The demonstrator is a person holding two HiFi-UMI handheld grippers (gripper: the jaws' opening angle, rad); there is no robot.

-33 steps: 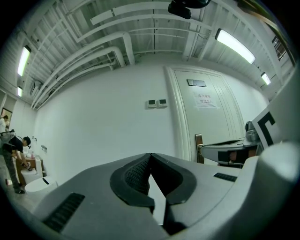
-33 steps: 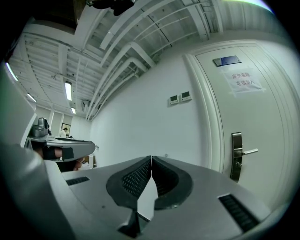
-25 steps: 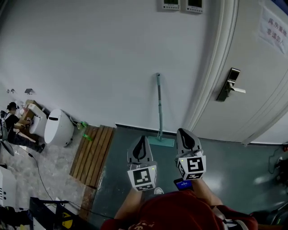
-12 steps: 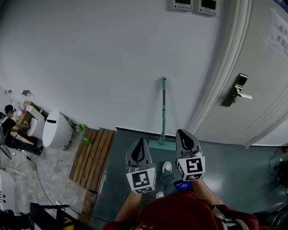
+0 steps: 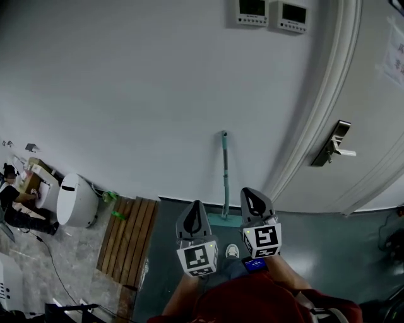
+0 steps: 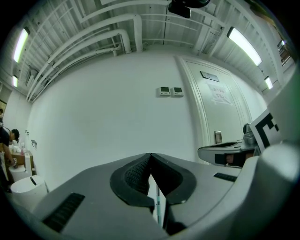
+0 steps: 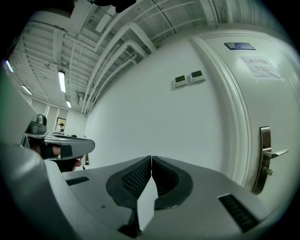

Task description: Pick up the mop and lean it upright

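A teal mop point(image 5: 224, 171) stands upright against the white wall, its flat head point(image 5: 221, 220) on the grey floor by the skirting. A thin strip of its handle point(image 6: 158, 206) shows through the gap below the left gripper's tips. My left gripper point(image 5: 195, 211) is shut and empty, held just left of the mop head. Just to the head's right, my right gripper point(image 5: 254, 197) is likewise shut with nothing in it. Neither touches the mop. In the gripper views both pairs of jaws point(image 6: 150, 155) point(image 7: 151, 158) meet tip to tip, pointing at the wall.
A white door point(image 5: 379, 126) with a metal handle point(image 5: 336, 146) is at the right. A wooden slatted pallet point(image 5: 128, 224) and a white toilet-like unit point(image 5: 74, 200) lie at the left. Two wall control panels point(image 5: 273, 14) hang above. A person point(image 5: 12, 192) sits far left.
The head camera has tilted up, so the mop and wall sit lower in view. Both grippers stay shut near the mop head, shifted slightly left and apart from it.
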